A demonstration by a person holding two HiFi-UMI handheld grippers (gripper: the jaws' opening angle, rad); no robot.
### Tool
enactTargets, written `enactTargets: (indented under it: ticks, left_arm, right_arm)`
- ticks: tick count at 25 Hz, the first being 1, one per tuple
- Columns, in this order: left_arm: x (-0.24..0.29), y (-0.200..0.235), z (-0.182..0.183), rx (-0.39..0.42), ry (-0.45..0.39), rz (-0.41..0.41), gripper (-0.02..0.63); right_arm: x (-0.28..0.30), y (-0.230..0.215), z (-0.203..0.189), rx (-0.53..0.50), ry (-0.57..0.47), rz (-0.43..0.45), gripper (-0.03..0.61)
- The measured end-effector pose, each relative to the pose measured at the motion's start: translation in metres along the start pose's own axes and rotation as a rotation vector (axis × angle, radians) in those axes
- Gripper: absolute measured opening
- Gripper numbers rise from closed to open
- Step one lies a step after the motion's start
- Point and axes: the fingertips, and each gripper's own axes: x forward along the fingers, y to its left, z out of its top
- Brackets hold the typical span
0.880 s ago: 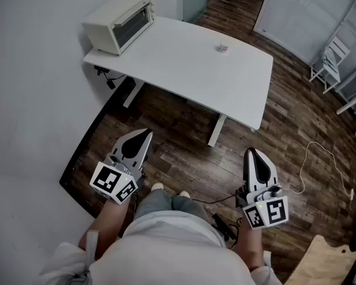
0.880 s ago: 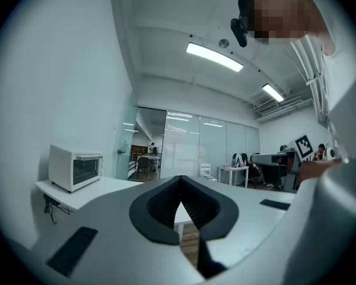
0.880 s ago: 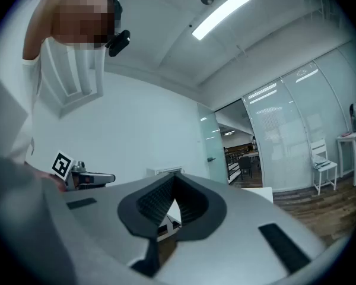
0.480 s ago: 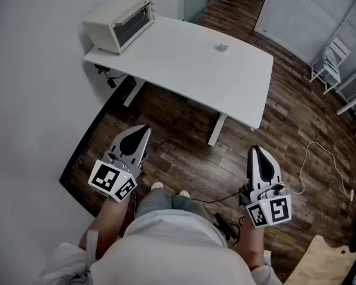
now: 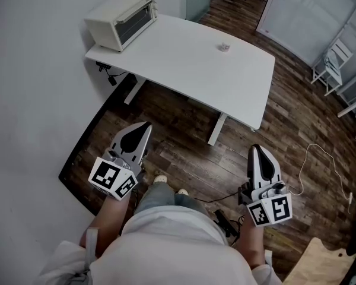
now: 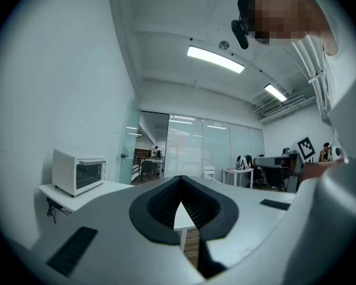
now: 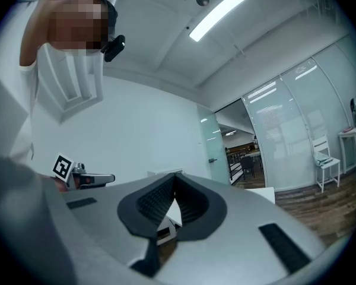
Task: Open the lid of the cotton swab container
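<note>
Wooden floor (image 5: 184, 153) lies under a desk (image 5: 184, 61) bearing a container (image 5: 224, 47); left gripper (image 5: 142, 128) and right gripper (image 5: 256, 151) are closed, empty.

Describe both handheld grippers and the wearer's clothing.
The left gripper and right gripper are alike: white tapering shells with black ribbed pads inside, each carrying a white cube printed with black square markers at its rear. The person wears a white top and grey-blue trousers.
</note>
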Motion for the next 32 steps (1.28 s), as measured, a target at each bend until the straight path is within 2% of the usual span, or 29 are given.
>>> enactTargets:
  ticks: [11,32]
  left_arm:
    - [0.029,0.020,-0.007,-0.007,0.011,-0.016,0.002]
    - [0.178,0.105,0.011,0.009,0.001,-0.173,0.002]
  right_arm:
    - [0.029,-0.011,-0.007,0.010,0.012,-0.008,0.021]
    - [0.144,-0.060,-0.004,-0.010,0.024,-0.125,0.021]
